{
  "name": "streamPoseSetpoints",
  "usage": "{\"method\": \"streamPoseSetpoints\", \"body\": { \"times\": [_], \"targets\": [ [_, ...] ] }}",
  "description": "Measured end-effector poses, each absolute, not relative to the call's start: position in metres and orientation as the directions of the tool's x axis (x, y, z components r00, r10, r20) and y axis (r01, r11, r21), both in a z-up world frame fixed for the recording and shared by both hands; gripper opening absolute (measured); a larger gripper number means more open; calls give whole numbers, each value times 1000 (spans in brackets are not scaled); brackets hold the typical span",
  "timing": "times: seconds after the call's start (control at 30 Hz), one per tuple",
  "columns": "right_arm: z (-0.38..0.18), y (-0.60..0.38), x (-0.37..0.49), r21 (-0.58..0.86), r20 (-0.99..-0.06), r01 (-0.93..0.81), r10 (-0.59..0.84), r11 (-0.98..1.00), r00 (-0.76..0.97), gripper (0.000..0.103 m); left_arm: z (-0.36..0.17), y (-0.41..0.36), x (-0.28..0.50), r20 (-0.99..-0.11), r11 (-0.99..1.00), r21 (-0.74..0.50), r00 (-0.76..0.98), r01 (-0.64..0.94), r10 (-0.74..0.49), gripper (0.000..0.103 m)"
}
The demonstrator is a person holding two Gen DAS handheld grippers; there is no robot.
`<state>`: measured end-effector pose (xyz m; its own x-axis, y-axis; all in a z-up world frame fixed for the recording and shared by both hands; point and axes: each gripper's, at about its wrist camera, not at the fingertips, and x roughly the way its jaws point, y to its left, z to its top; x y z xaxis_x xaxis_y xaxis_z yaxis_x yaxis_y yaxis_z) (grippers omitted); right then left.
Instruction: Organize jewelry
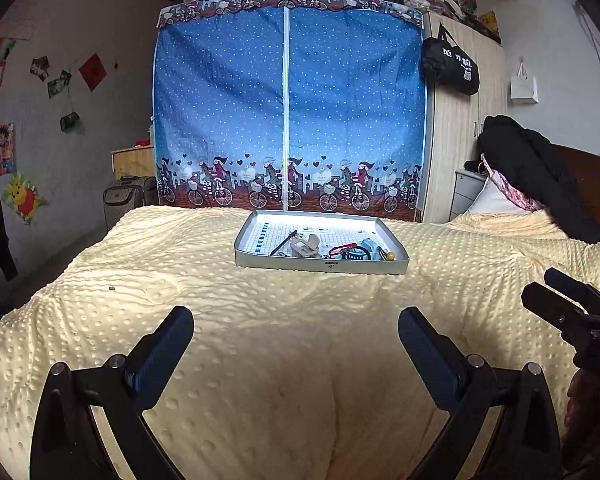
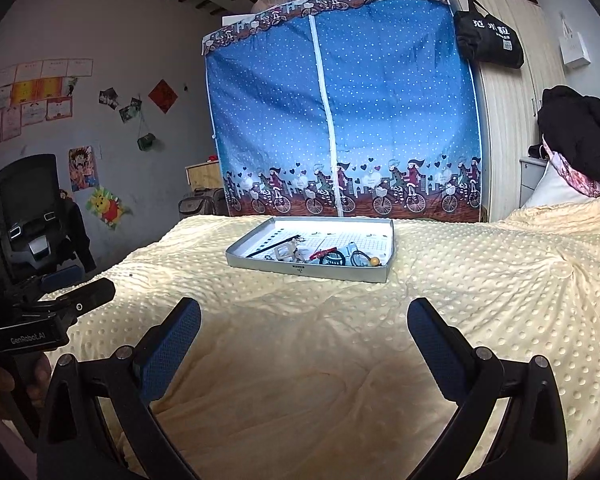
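Note:
A shallow silver tray (image 1: 324, 267) (image 2: 260, 262) lies on the cream dotted bedspread (image 1: 260, 340) (image 2: 320, 360), well ahead of both grippers. Inside it sits a small heap of jewelry (image 1: 324, 246) (image 2: 320, 254): a dark stick, a pale clip, red and black bands, a teal piece and a yellow bead. My left gripper (image 1: 296, 332) hovers open over the blanket with nothing between its fingers. My right gripper (image 2: 304, 324) is also open and empty, at the same distance from the tray. Each gripper shows at the edge of the other's view.
A blue dotted fabric wardrobe (image 1: 288, 108) stands behind the bed. A wooden wardrobe with a black bag (image 1: 452, 64) is to its right. Pillows and a dark garment (image 1: 536, 172) pile up at the right headboard. A small dark speck (image 1: 111, 288) lies on the blanket at left.

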<state>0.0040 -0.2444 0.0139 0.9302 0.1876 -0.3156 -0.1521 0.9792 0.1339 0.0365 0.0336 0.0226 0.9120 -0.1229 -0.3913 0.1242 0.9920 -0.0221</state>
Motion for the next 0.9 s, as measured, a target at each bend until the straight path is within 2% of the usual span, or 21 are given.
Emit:
{"method": "streamPoseSetpoints", "body": {
  "times": [0.9],
  "targets": [
    [12, -242, 5, 129, -317, -154, 188, 980, 930, 101, 19, 32, 37, -403, 991, -21, 906, 132, -130, 103]
  ]
}}
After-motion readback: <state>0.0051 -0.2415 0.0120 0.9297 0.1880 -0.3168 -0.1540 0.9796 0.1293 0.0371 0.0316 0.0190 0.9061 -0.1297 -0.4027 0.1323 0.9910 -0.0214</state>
